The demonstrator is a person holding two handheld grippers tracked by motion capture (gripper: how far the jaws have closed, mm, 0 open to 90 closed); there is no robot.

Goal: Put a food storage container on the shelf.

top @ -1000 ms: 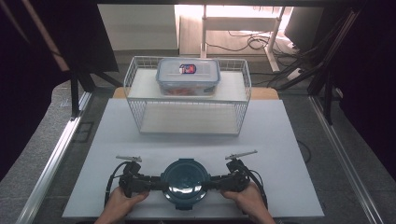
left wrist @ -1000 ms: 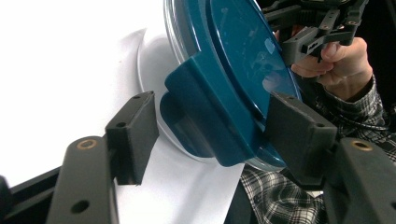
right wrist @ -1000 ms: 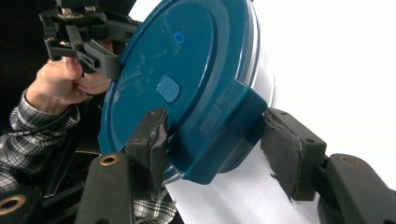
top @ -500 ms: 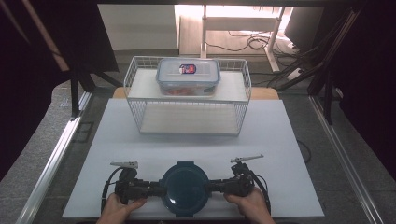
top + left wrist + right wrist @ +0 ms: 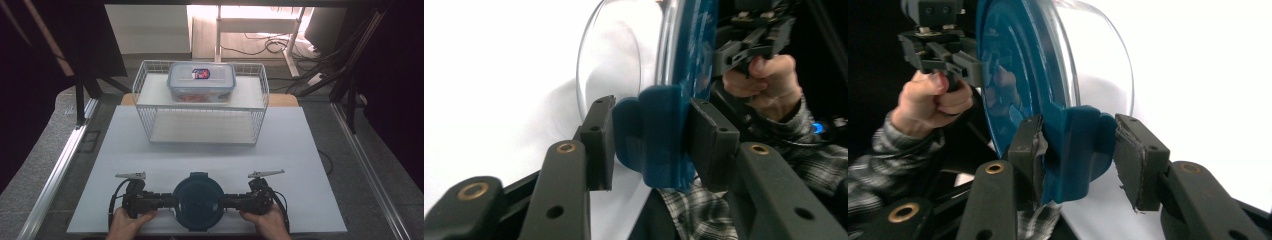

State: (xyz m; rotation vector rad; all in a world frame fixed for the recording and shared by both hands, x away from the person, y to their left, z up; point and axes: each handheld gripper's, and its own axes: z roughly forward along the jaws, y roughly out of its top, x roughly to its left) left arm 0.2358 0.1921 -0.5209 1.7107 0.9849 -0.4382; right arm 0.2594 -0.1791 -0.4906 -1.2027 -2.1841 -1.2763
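Round blue-lidded container (image 5: 198,201) sits at the near edge of the white table (image 5: 310,165), squarely between the two tongs, one side tab facing each. The left gripper (image 5: 651,137) has just been narrowing on its blue tab (image 5: 659,130), pads against it on both sides. The right gripper (image 5: 1078,150) grips the opposite tab (image 5: 1075,145) with one pad touching; whether the other presses, I cannot tell. Both hands are equally near. Farther back stands a wire basket (image 5: 150,120) bearing a lidded box (image 5: 201,80). The container's contents are hard to make out.
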